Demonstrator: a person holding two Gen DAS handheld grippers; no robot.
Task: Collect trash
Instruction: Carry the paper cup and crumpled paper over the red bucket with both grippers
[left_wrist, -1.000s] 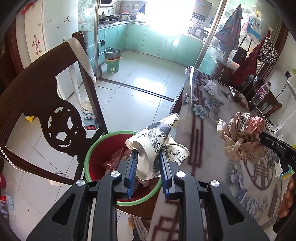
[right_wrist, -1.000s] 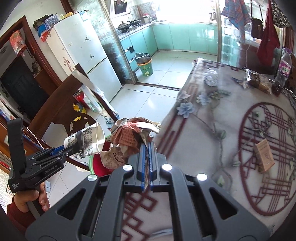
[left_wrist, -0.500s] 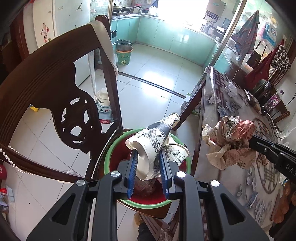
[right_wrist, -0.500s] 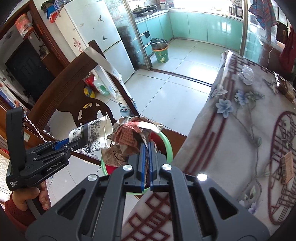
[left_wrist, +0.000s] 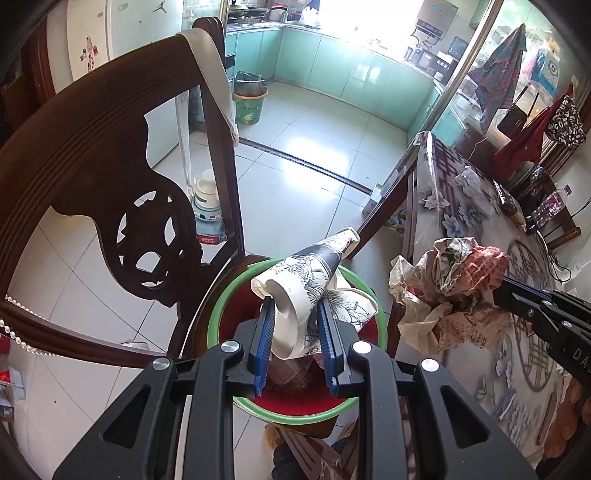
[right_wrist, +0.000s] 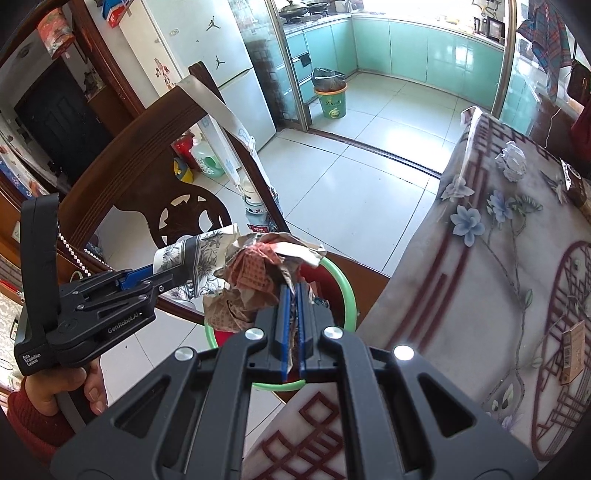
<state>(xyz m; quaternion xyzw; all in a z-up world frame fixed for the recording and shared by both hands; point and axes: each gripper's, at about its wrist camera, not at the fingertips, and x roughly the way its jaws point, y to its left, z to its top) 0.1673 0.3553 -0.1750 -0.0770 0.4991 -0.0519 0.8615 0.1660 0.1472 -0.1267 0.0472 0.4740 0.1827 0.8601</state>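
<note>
- Left wrist view: left gripper (left_wrist: 295, 339) clenched on crushed paper cup (left_wrist: 306, 291), above the red bin (left_wrist: 221, 314); light, soft, best pinched mid-body.
- Right wrist view: right gripper (right_wrist: 291, 314) clamped on crumpled paper wad (right_wrist: 258, 280), seemingly over the bin rim (right_wrist: 347, 291); flimsy, springy.

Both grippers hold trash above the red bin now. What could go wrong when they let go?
1. The right gripper pinches the crumpled paper near the green rim on the table side; released there, part may land outside the red bin.
2. The paper cup in the left gripper is light and may bounce off trash already inside.
3. The two loads seem very close; releasing together, they might knock each other.
</note>
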